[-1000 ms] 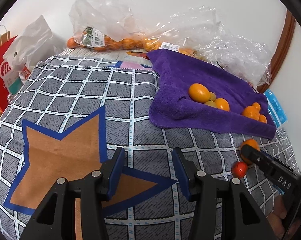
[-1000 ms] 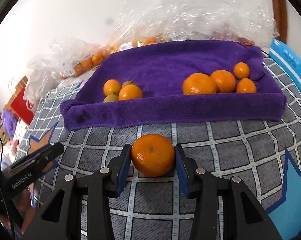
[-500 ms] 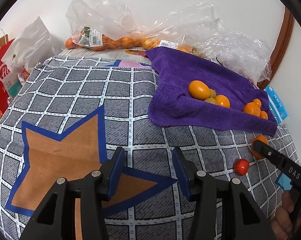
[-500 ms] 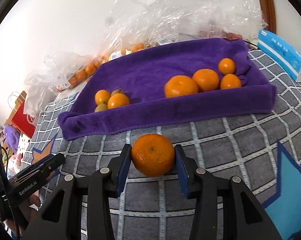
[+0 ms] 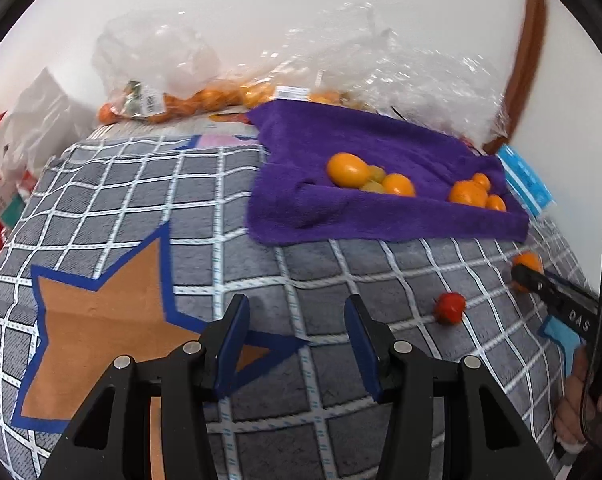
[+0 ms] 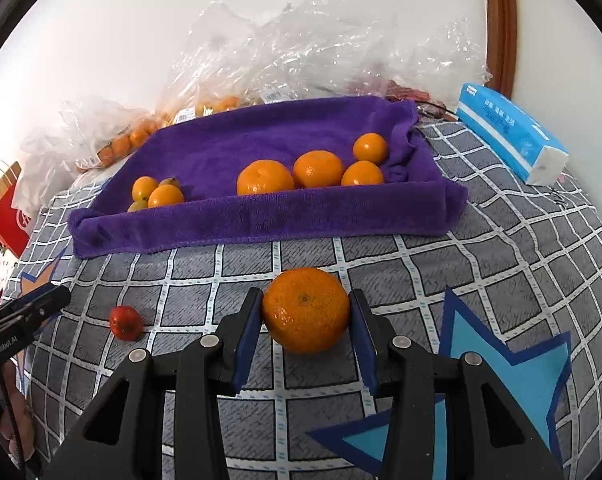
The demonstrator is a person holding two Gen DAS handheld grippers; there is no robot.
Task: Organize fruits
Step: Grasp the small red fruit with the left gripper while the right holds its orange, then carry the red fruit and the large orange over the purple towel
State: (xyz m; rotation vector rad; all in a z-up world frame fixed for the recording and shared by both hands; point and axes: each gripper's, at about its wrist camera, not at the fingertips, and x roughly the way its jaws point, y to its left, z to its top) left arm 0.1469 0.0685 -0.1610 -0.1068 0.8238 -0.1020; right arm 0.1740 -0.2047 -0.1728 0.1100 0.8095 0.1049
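Right gripper (image 6: 305, 314) clamps an orange (image 6: 305, 310), pads on its left and right sides, stem dimple toward the camera. It sits just short of the towel (image 6: 261, 216), which lies straight ahead and slightly up-frame. The 4 oranges (image 6: 311, 170) on the towel cluster ahead and a bit right; the smaller oval fruits (image 6: 157, 194) sit far left. Judged next move: carry forward over the towel's raised front fold to the orange group. Orange is round, so no long axis matters; the peel looks pebbled and glossy. Left gripper (image 5: 297, 346) is part open and empty over the grey checked cover (image 5: 101, 208), farther from the towel. A small red fruit (image 6: 126, 322) lies loose between both grippers.
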